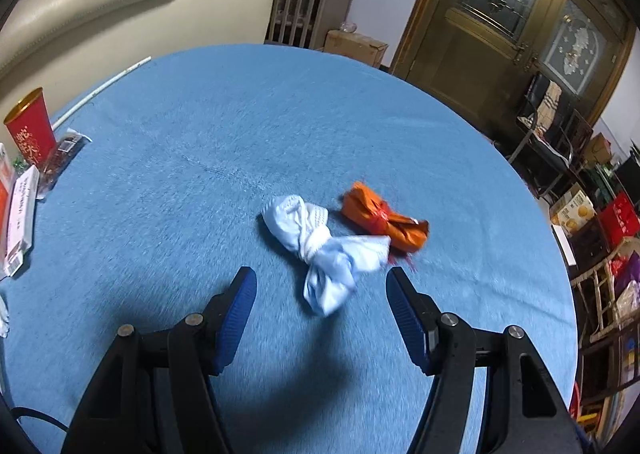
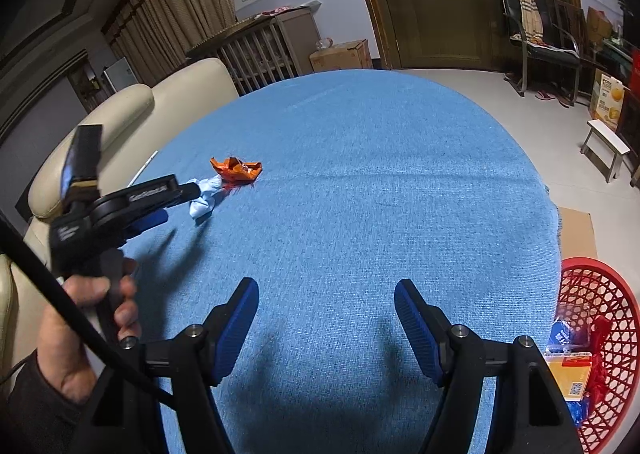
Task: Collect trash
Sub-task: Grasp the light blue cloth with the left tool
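Note:
A knotted light-blue and white rag or wrapper (image 1: 326,250) lies on the blue tablecloth (image 1: 200,133), with an orange crumpled wrapper (image 1: 382,219) just beyond it. My left gripper (image 1: 322,280) is open, its blue pads either side of the near end of the light-blue piece, just above the cloth. In the right wrist view the left gripper (image 2: 176,197) reaches toward the light-blue piece (image 2: 204,197) and the orange wrapper (image 2: 236,169). My right gripper (image 2: 326,292) is open and empty over bare cloth. A red mesh trash basket (image 2: 600,334) stands at the table's right edge.
A red paper cup (image 1: 30,129), a small dark packet (image 1: 64,157) and white boxes (image 1: 20,213) sit at the left edge of the table. A cream sofa (image 1: 120,1) lies behind it. Chairs, boxes and a small stool (image 2: 606,145) stand on the floor at right.

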The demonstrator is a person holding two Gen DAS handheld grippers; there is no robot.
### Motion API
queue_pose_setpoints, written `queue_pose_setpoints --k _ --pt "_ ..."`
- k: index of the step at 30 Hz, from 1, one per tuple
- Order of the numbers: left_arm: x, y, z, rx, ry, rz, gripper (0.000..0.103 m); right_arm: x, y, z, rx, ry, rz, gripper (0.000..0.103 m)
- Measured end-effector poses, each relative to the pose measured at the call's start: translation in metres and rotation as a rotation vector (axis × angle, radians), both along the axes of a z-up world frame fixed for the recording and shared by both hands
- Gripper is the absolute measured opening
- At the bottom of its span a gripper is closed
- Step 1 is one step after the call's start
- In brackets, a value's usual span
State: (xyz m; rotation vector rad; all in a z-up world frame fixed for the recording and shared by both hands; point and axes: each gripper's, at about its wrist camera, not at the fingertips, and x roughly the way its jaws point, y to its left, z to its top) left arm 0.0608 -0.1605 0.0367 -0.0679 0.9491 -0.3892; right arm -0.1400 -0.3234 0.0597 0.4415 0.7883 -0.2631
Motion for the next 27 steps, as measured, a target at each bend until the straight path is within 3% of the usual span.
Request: queue_pose_setpoints --k 6,17,19,20,21,27 --pt "0.02 0.001 0.0 -0.048 0.026 0.067 0.07 0.003 -0.001 -0.005 0.008 0.013 0.001 0.074" --pt "0.044 -0.012 -0.02 0.003 0.059 0.073 0.069 0.004 -0.004 -0.008 0.01 0.026 -0.007 0.074" --pt "0.045 -0.012 -0.019 0.004 0.057 0.06 0.055 0.005 -0.004 -0.008 0.009 0.029 -0.008 0.074" --pt "0.046 -0.012 -0.02 0.011 0.059 0.051 0.042 0.005 -0.004 -0.009 0.009 0.031 -0.009 0.074" --pt "0.047 -0.011 -0.02 0.013 0.059 0.048 0.037 0.005 -0.004 -0.009 0.01 0.032 -0.009 0.074" --pt "0.047 0.0 -0.017 0.015 0.053 0.013 0.028 0.01 -0.001 -0.007 0.006 0.03 0.004 0.074"
